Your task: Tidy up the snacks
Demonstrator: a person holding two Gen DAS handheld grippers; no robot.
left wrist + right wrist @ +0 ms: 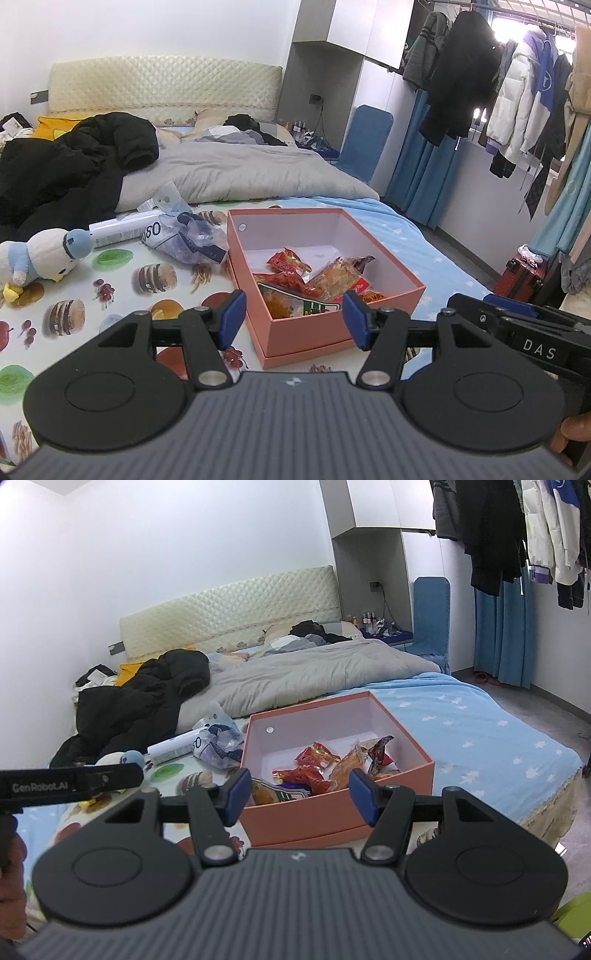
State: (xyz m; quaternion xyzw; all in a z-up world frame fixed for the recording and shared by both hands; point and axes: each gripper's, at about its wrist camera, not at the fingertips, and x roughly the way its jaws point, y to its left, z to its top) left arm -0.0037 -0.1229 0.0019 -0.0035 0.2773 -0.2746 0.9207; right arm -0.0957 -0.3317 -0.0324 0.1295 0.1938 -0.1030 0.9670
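A salmon-pink cardboard box [306,336] [332,812] lies on the bed, open at the top. Inside it sit several snack packets [314,280] [317,768], red and orange ones and a green-and-white one. My left gripper [293,319] hovers open just in front of the box's near corner, nothing between its blue pads. My right gripper [298,795] is open too, near the box's front wall, empty. Part of the right gripper shows at the right of the left wrist view, and the left one's arm [70,781] at the left of the right wrist view.
A crumpled blue-and-white plastic bag [188,240] and a white tube [122,229] lie left of the box. A plush penguin [40,258] sits further left. A black jacket [74,162] and grey duvet [251,170] cover the bed's far half. Clothes hang on a rail [517,103] at the right.
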